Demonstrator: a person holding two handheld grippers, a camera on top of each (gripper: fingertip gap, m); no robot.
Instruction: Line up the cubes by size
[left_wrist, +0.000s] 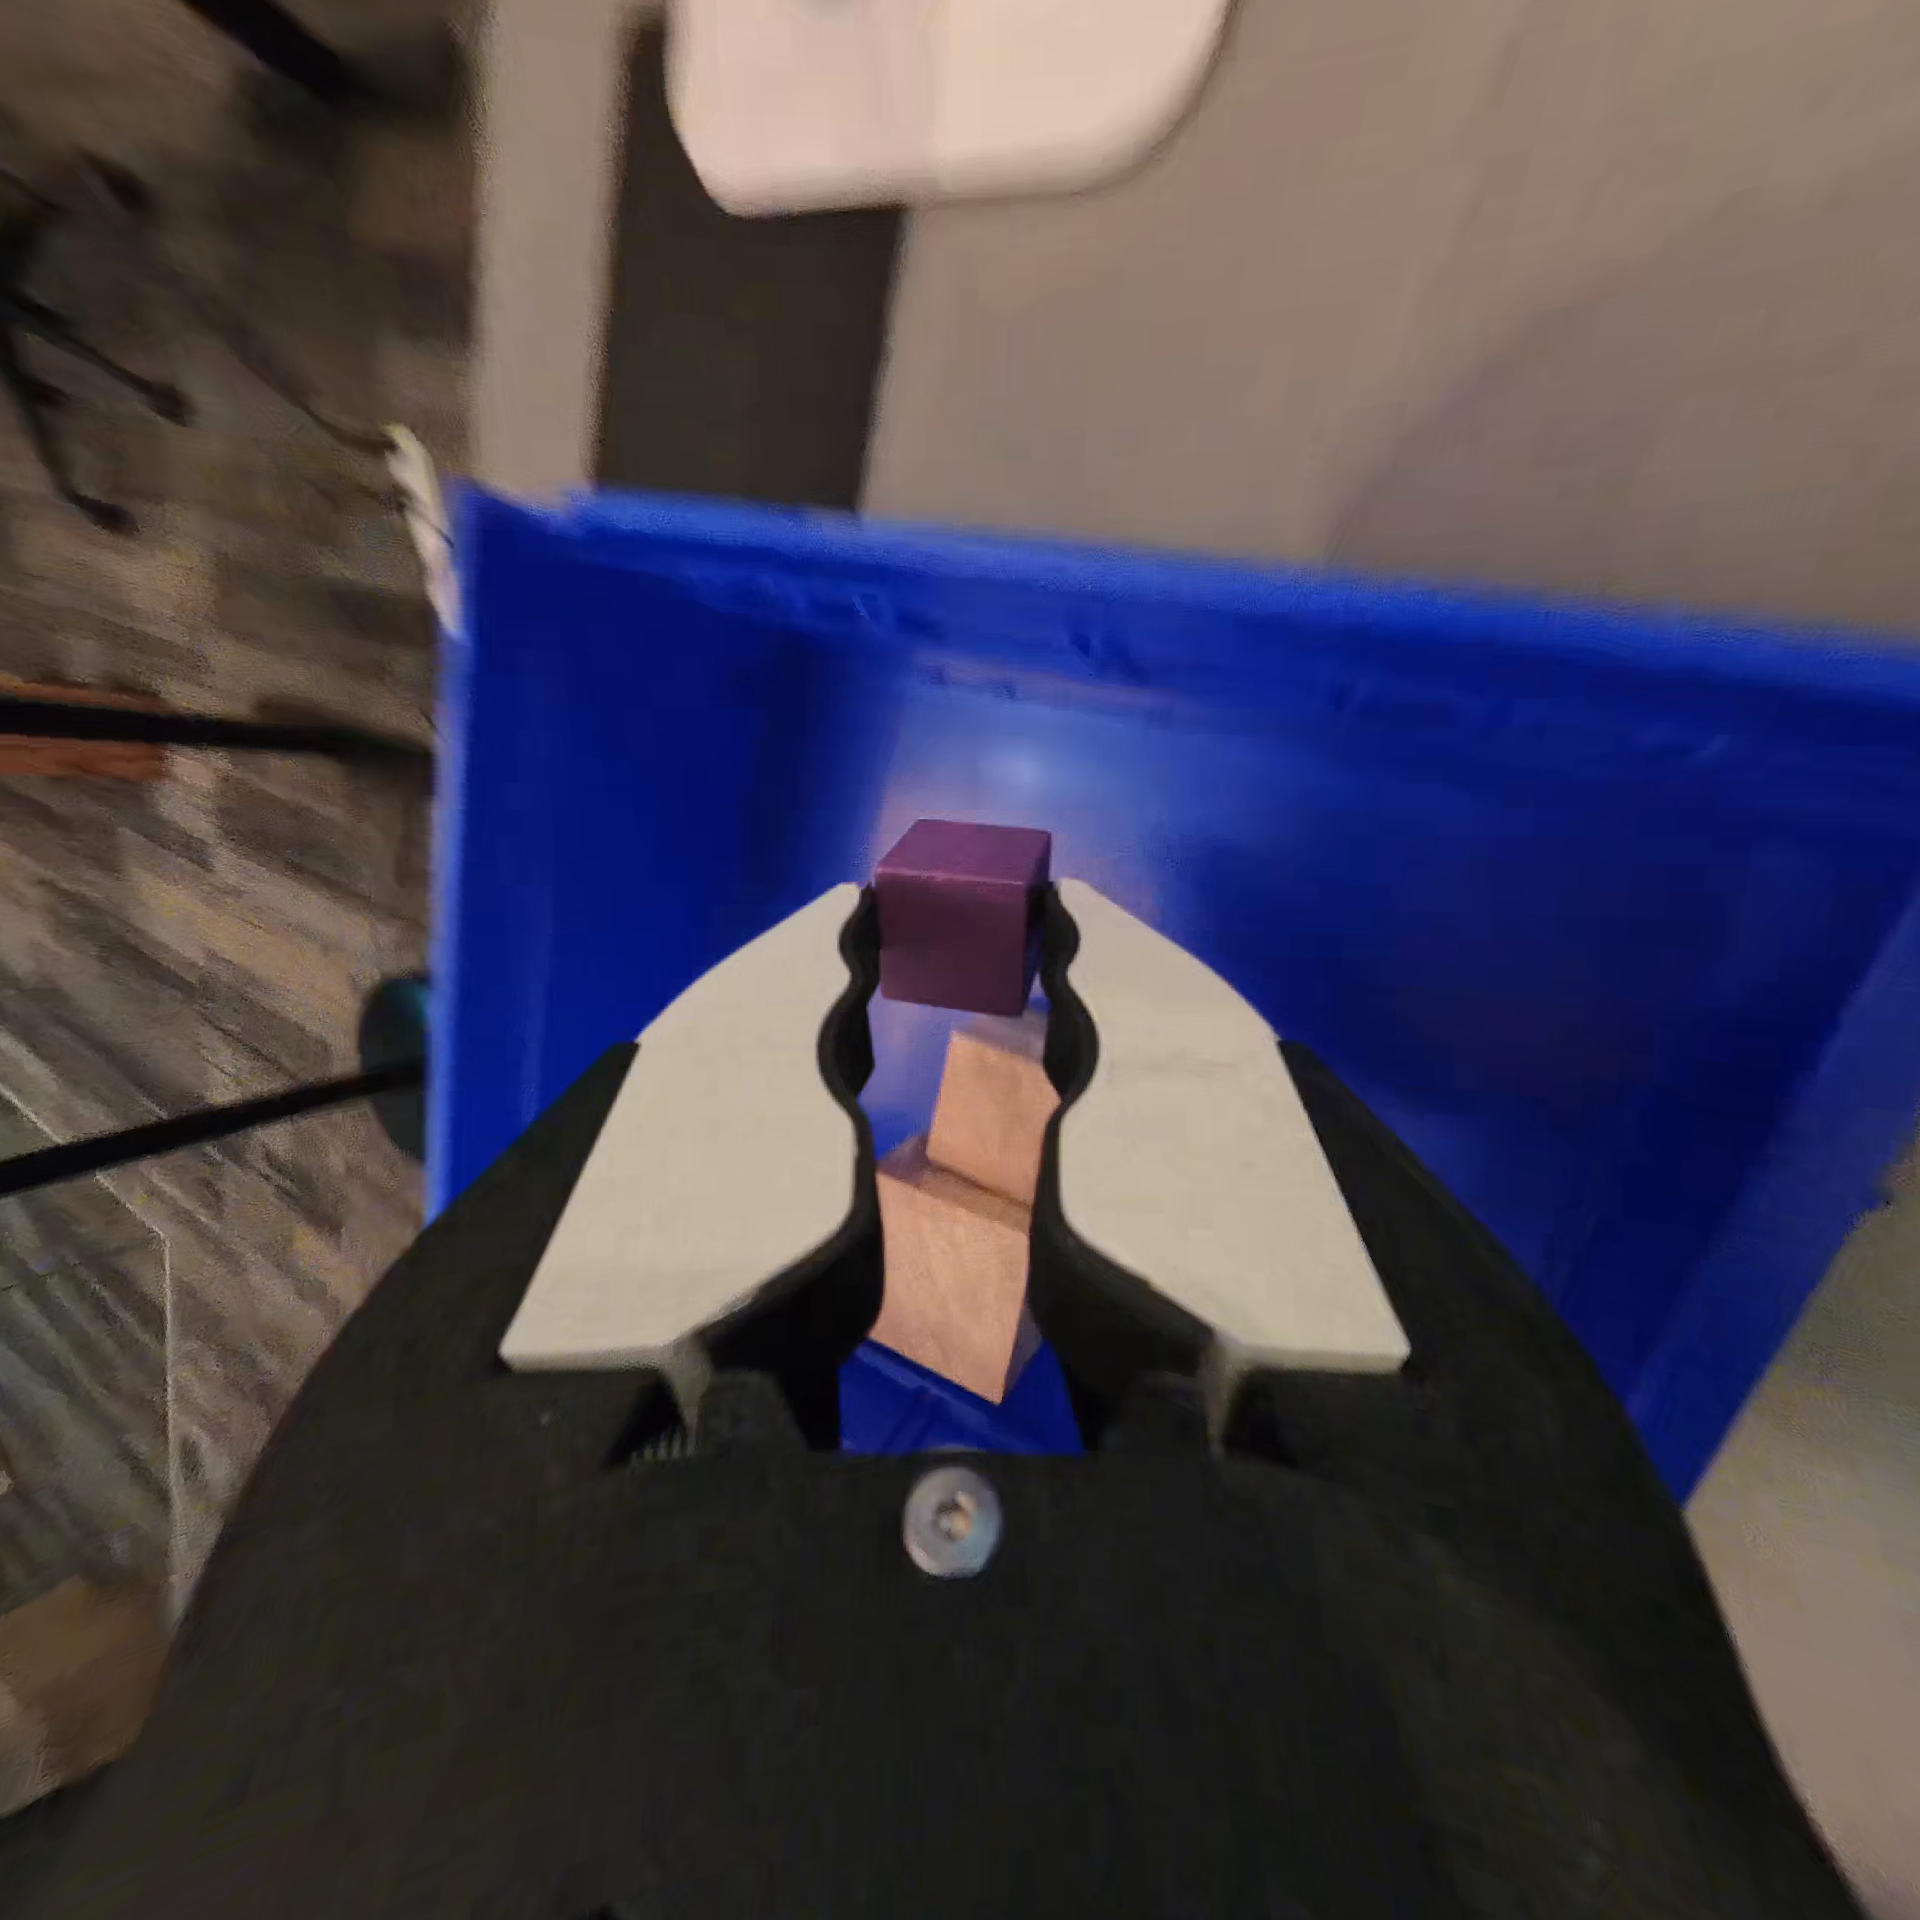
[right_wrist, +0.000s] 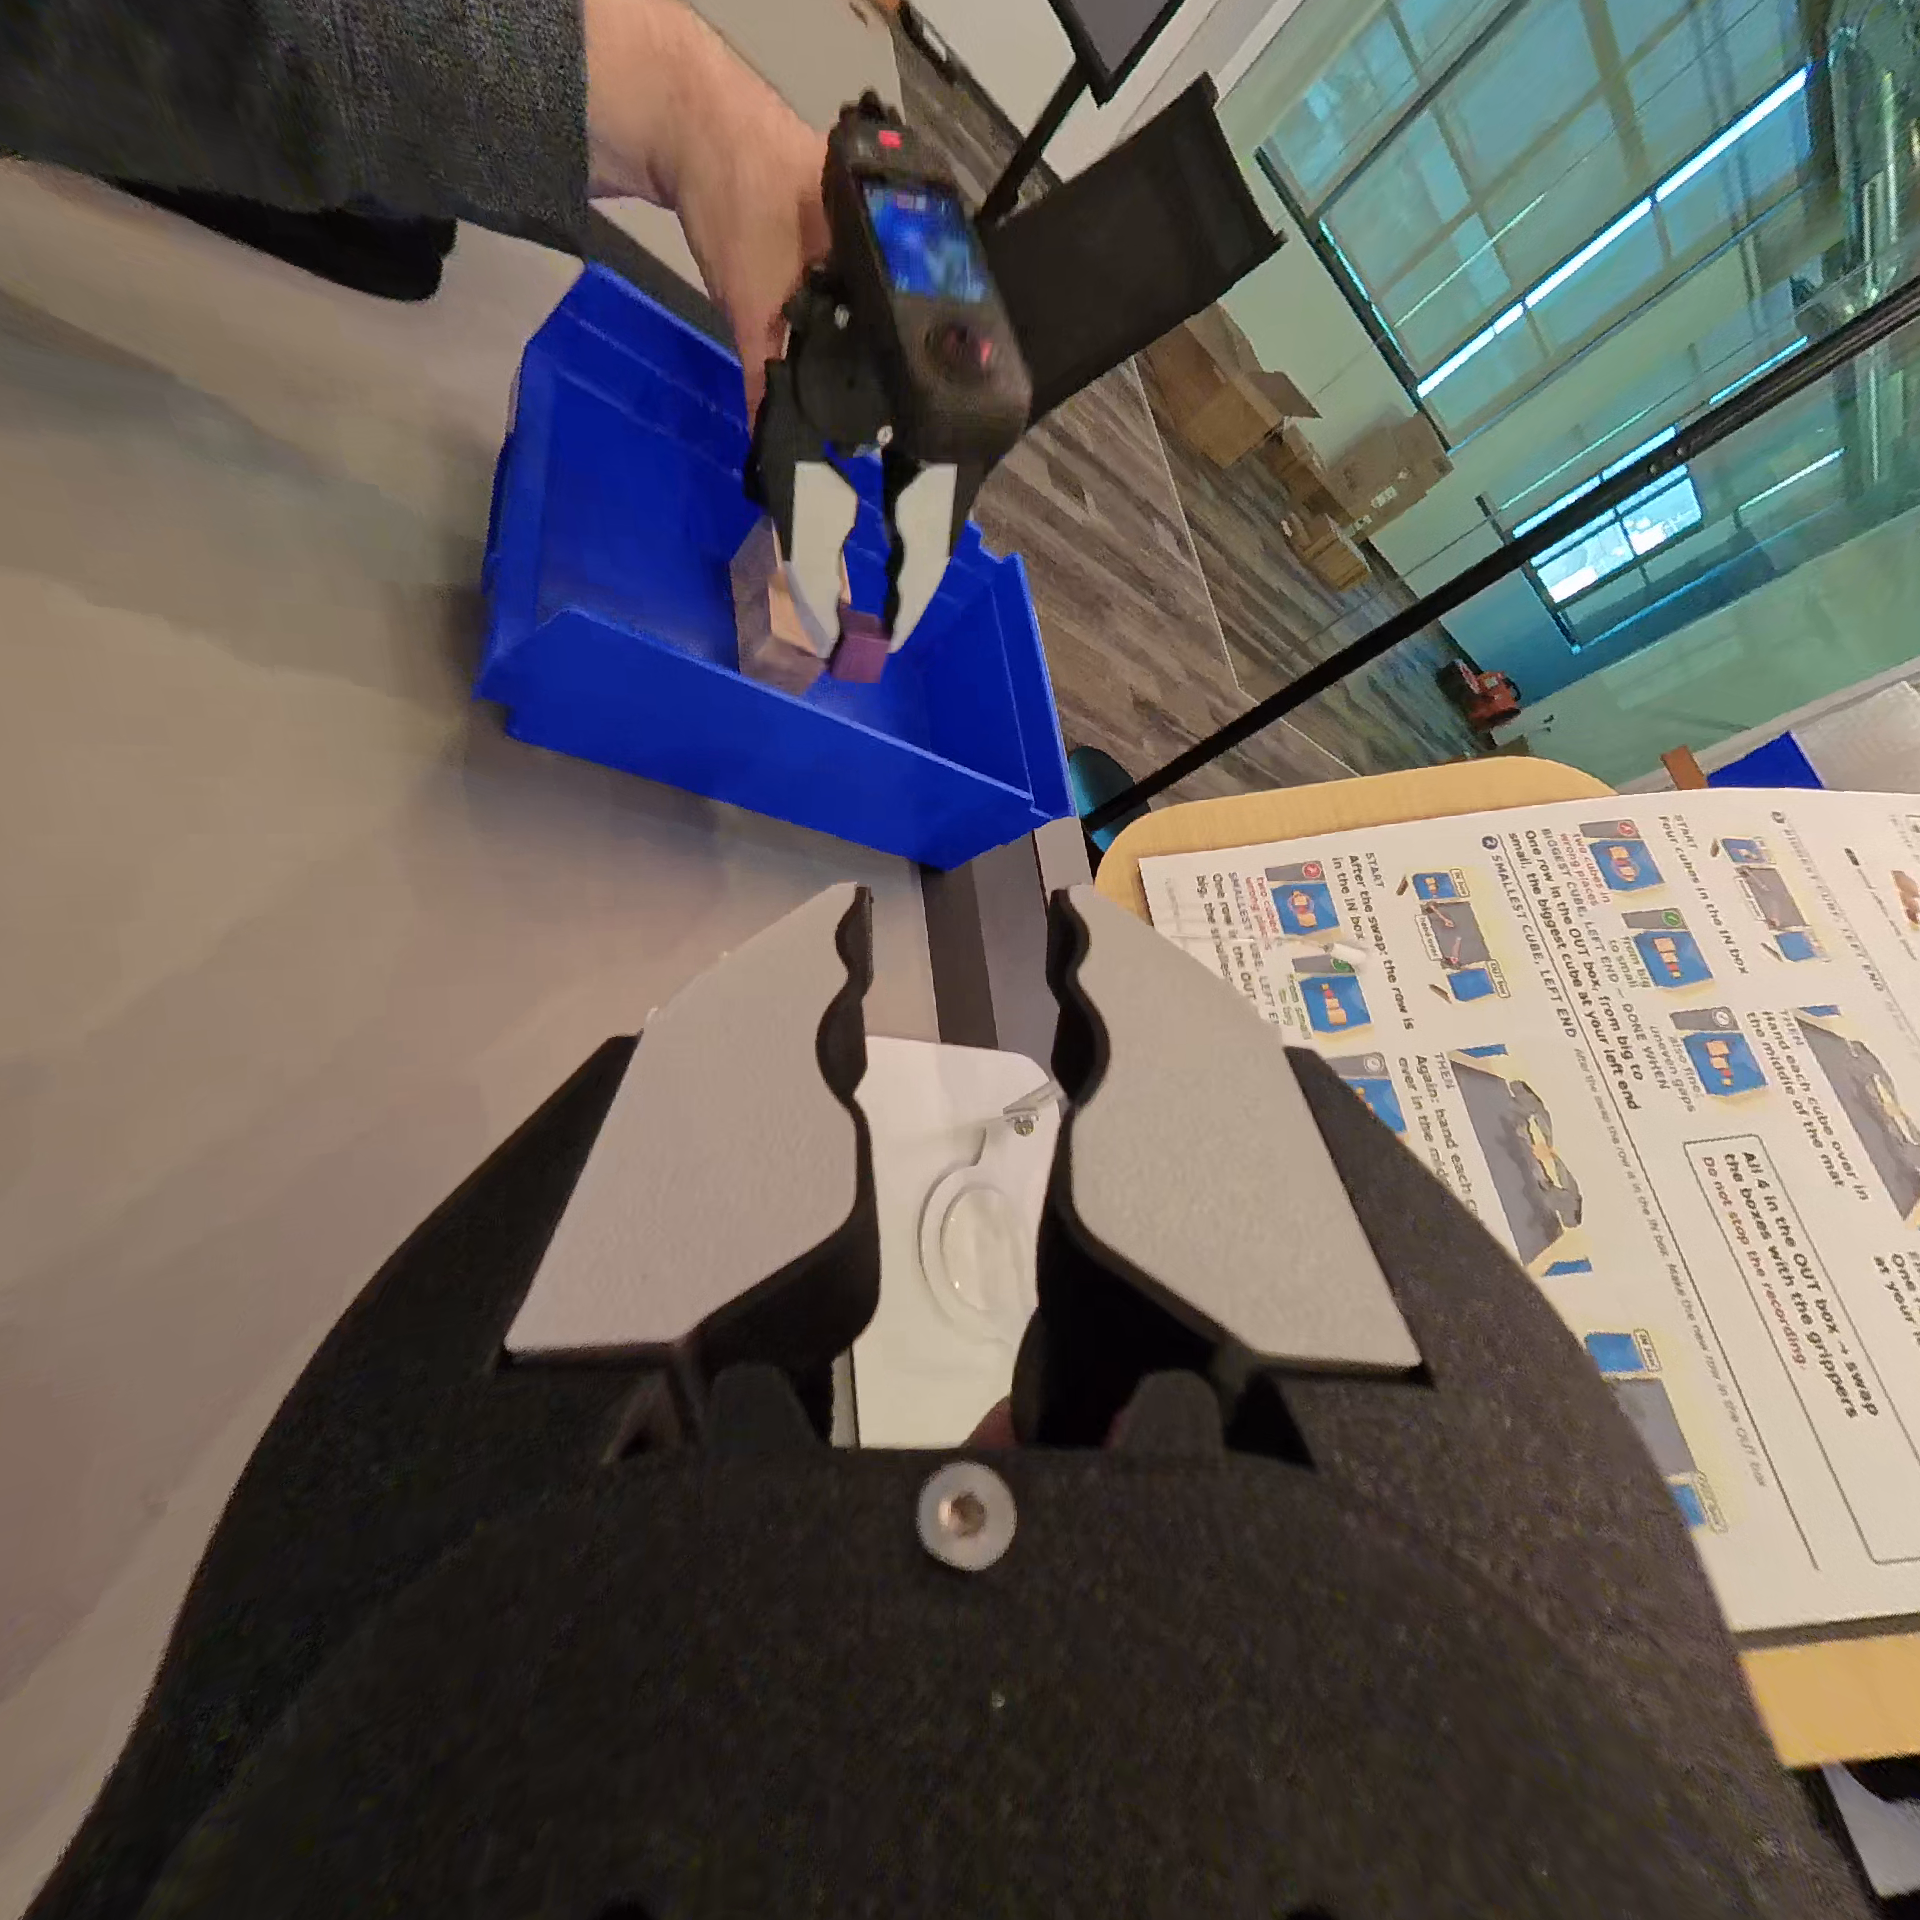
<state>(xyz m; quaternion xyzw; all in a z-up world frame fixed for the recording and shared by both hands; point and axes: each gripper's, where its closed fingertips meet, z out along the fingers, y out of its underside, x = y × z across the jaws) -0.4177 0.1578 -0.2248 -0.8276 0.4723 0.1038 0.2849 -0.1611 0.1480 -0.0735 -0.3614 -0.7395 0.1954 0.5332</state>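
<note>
My left gripper (left_wrist: 958, 906) is shut on a small purple cube (left_wrist: 956, 925), with both pads against its sides, inside the blue bin (left_wrist: 1455, 831). Two plain wooden cubes (left_wrist: 956, 1247) lie in the bin below the purple one. In the right wrist view the left gripper (right_wrist: 862, 636) reaches down into the bin (right_wrist: 748, 738), its tips at the purple cube (right_wrist: 860, 659) beside the wooden cubes (right_wrist: 774, 613). My right gripper (right_wrist: 958, 925) is open and empty, near the table edge, away from the bin.
The bin stands on a grey table (right_wrist: 260, 935) near its edge. A printed sheet (right_wrist: 1558, 1143) lies on a cardboard board (right_wrist: 1351, 800) to the right. A white object (right_wrist: 956, 1195) lies under my right gripper. A person's hand (right_wrist: 707, 177) holds the left gripper. The grippers' ends are close to 30 cm from one another.
</note>
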